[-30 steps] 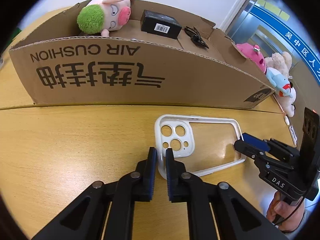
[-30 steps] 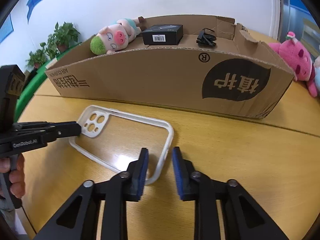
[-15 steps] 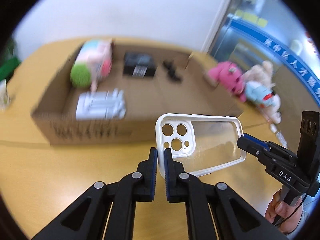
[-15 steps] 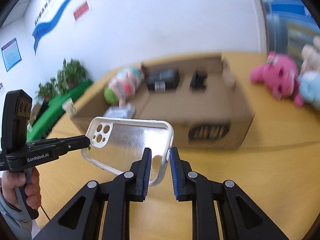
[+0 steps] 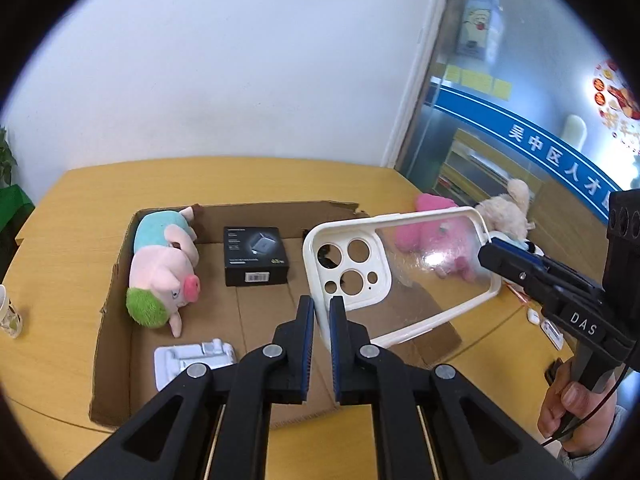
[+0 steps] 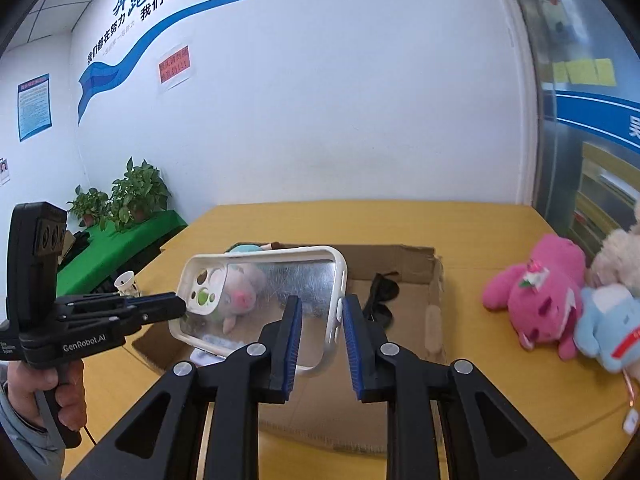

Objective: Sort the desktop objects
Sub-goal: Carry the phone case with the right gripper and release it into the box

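Observation:
A clear phone case with a white rim (image 5: 404, 276) hangs in the air above the open cardboard box (image 5: 116, 292). My left gripper (image 5: 321, 320) is shut on the rim at its camera-hole end. My right gripper (image 6: 319, 322) has its jaws parted around the rim of the case (image 6: 276, 292) at the other end; a gap shows on the right side. The right gripper also shows in the left wrist view (image 5: 494, 254) at the case's far edge.
In the box lie a pink pig plush with green hair (image 5: 164, 276), a black boxed item (image 5: 256, 256), a white plastic tray (image 5: 192, 360) and black sunglasses (image 6: 382, 292). Pink, cream and blue plush toys (image 6: 548, 296) lie on the yellow table right of the box.
Both grippers have lifted the case off the table and carried it up over the box. The right gripper's jaws have widened since half a second ago.

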`<state>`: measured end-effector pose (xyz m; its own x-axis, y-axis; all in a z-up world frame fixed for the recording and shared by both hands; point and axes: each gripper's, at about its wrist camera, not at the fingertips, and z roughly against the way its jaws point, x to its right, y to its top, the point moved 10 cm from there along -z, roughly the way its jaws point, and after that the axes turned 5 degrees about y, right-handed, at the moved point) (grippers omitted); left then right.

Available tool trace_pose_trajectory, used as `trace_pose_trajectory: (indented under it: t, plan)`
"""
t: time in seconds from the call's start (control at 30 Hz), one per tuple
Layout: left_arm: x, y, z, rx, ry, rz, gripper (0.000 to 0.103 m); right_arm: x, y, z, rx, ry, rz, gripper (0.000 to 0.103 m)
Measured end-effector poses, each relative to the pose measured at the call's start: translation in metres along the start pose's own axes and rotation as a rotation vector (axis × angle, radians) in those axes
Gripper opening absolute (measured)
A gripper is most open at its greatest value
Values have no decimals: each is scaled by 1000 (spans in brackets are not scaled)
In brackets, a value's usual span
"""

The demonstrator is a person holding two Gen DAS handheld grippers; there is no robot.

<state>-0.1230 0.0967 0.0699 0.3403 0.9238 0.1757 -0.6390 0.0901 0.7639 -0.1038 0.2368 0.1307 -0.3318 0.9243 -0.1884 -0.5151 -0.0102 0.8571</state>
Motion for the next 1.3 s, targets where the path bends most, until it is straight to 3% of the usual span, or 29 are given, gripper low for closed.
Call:
trace_pose_trajectory:
  t: [0.2,0.5,0.67,0.83,0.93,1.07,1.17,1.2,1.27,1.3]
  plan:
    - [-43,18,-47,-71,61,50,7,9,2,-86,-110,31,-16,25]
    - [-84,-7,-144,-316,120,95,7,56,-71,-213,-447,84,-209,31]
    - [-97,-32,-184,-451,167,93,6,69,-116,-249,-651,95,-300,35]
    - [-105,-58,-201,-550,188,102,6,61,-136,-262,-771,57,-247,34]
    - [-106,-66,-201,-562,190,107,6,60,-133,-258,-748,40,-226,34]
    - [-103,-52,-176,-474,197,96,6,54,-120,-239,-663,-16,-148,70]
    - [-100,-35,-136,-349,214,73,13,46,-80,-185,-407,-40,-158,88]
    - [-97,-29,-114,-274,234,60,23,41,-72,-165,-334,-37,-155,100]
    - [-90,-21,-72,-121,299,-4,49,32,-65,-124,-190,-62,-113,103]
    - [-83,-20,-49,-35,329,-43,74,26,-67,-106,-137,-75,-82,103]
